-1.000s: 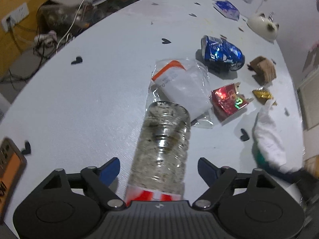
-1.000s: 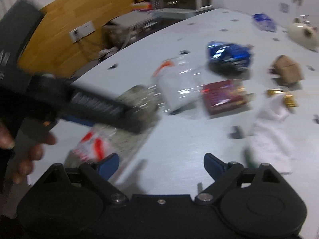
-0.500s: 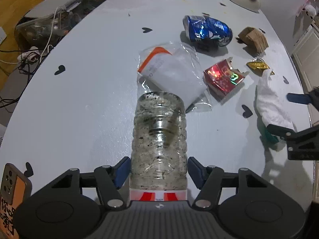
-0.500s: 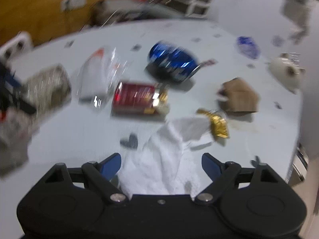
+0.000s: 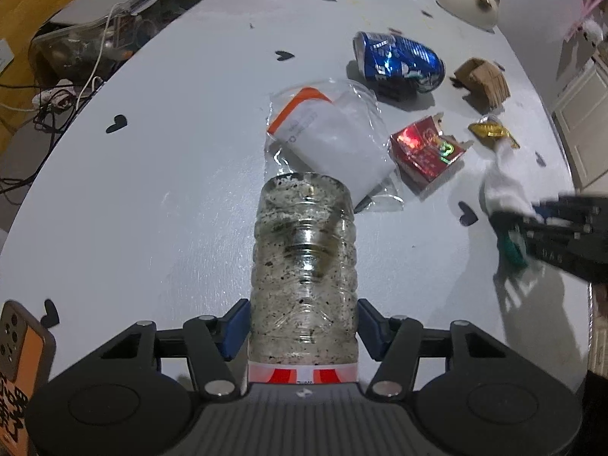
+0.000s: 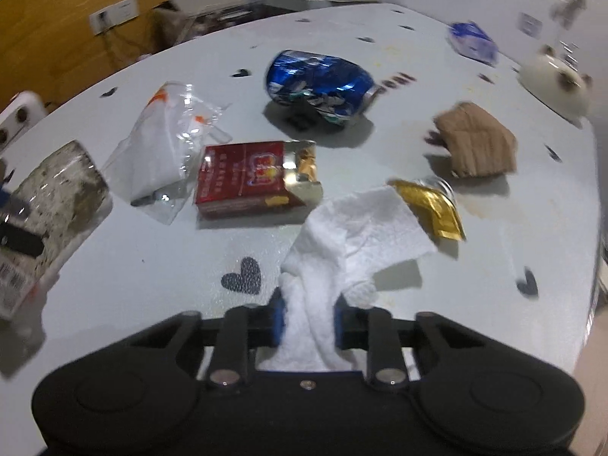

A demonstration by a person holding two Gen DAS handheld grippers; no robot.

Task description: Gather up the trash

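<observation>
Between right gripper (image 6: 308,321) jaws, newly pinched white tissue (image 6: 353,235).

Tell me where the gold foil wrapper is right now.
The gold foil wrapper lies on the table, right of centre in the right wrist view, against the white tissue, below the brown cardboard piece.

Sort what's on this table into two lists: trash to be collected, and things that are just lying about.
Trash to collect:
- plastic bottle, in the left gripper
- paper towel, in the right gripper
- blue can
- plastic bag
- red cigarette pack
- gold wrapper
- cardboard scrap

Just lying about:
- phone
- white cat-shaped dish
</observation>
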